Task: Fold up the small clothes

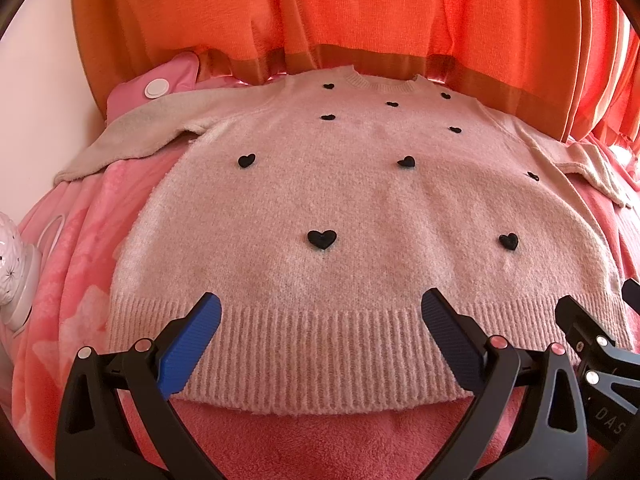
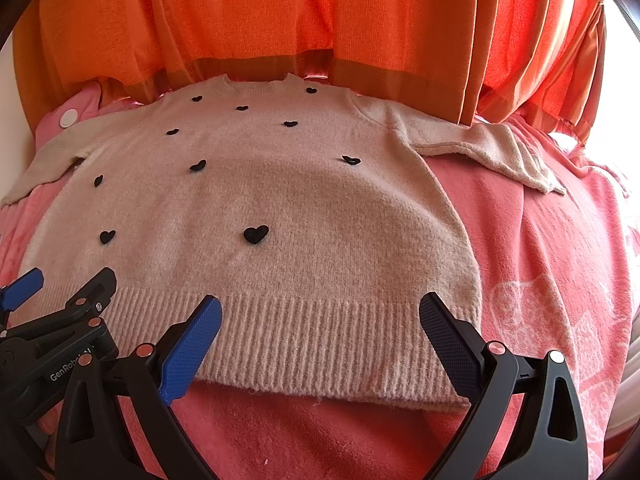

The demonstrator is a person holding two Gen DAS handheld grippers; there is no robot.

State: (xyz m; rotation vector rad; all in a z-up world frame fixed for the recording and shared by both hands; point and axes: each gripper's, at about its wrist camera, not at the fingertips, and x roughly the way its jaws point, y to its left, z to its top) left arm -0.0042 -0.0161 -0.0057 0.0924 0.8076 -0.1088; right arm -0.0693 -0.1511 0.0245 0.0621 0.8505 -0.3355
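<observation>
A small pale pink sweater (image 1: 352,208) is lying flat and face up on a pink fleece blanket (image 1: 80,240), filling the middle of both frames. Its neckline is pointing toward the top of the frame, where orange curtains (image 1: 320,12) are hanging down to the blanket, and its ribbed hem (image 1: 320,344) is running across the lower part of the frame. Little black hearts (image 1: 322,239) are dotting the front. Both sleeves are spreading outward — one toward the left edge of the frame, the other (image 2: 488,152) toward the upper right in the right wrist view.

The left gripper (image 1: 320,312) is hovering at the bottom of its frame with its blue-padded fingers (image 1: 192,344) spread wide apart, both tips sitting over the ribbed hem and holding nothing. The right gripper (image 2: 320,312) is doing the same in its own view: fingers (image 2: 192,344) wide apart over the hem, nothing between them, its right-hand finger lying close to the sweater's lower right corner. The two grippers are sitting side by side — each is showing at the edge of the other's frame.

At the upper left of the left wrist view, a pink pouch with a white round cap (image 1: 157,88) is resting beside the sleeve, and a white ceramic object (image 1: 16,268) is sitting at the left edge.
</observation>
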